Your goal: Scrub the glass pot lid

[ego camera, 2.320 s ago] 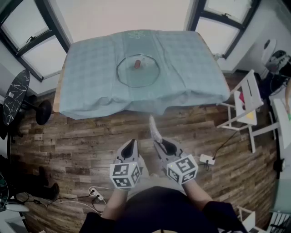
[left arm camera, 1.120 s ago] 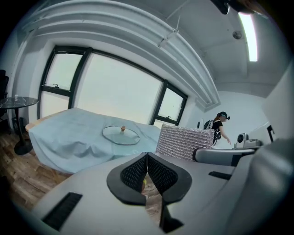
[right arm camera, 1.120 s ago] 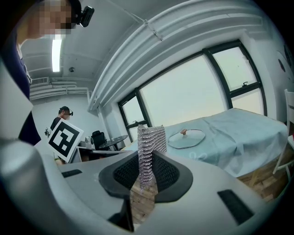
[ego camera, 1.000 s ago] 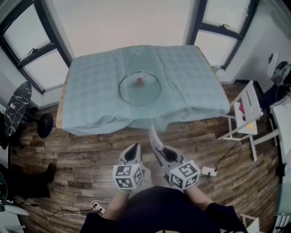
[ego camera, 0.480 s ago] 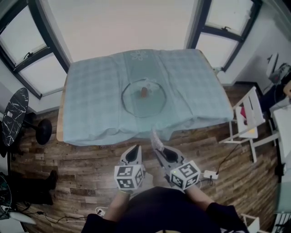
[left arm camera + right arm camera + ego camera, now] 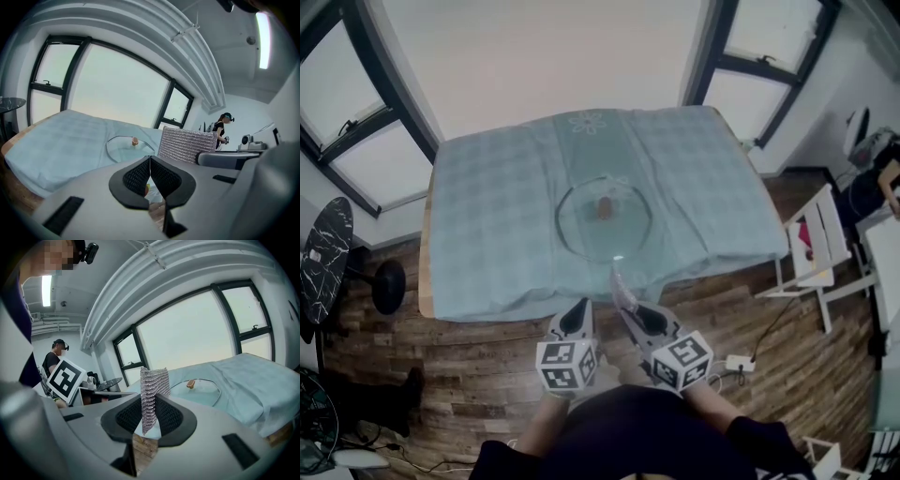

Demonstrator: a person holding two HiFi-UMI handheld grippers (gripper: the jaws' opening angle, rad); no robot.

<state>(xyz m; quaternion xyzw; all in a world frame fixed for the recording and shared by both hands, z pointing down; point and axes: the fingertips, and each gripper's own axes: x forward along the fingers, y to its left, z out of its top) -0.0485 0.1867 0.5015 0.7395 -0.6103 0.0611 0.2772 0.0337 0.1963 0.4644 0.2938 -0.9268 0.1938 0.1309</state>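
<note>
The right gripper (image 6: 150, 420) is pinching a mesh scrubber (image 6: 152, 385) upright, presumably for the glass pot lid (image 6: 581, 230) lying on the desk (image 6: 478, 216), while the left gripper (image 6: 150, 174) is hanging pressed together, empty.

desk cloth (image 6: 487, 216): pale teal, faint check, flower print at far edge | lid (image 6: 586, 234): clear glass, tan knob (image 6: 605, 207) | scrub pad (image 6: 152, 394): silver mesh | left tool (image 6: 580, 307), right tool (image 6: 628, 314): grey, black ribbed pads (image 6: 137, 177), white cubes (image 6: 565, 365) with black squares | floor (image 6: 441, 366): brown planks | window frames (image 6: 386, 86): black | chair (image 6: 811, 248): white
</note>
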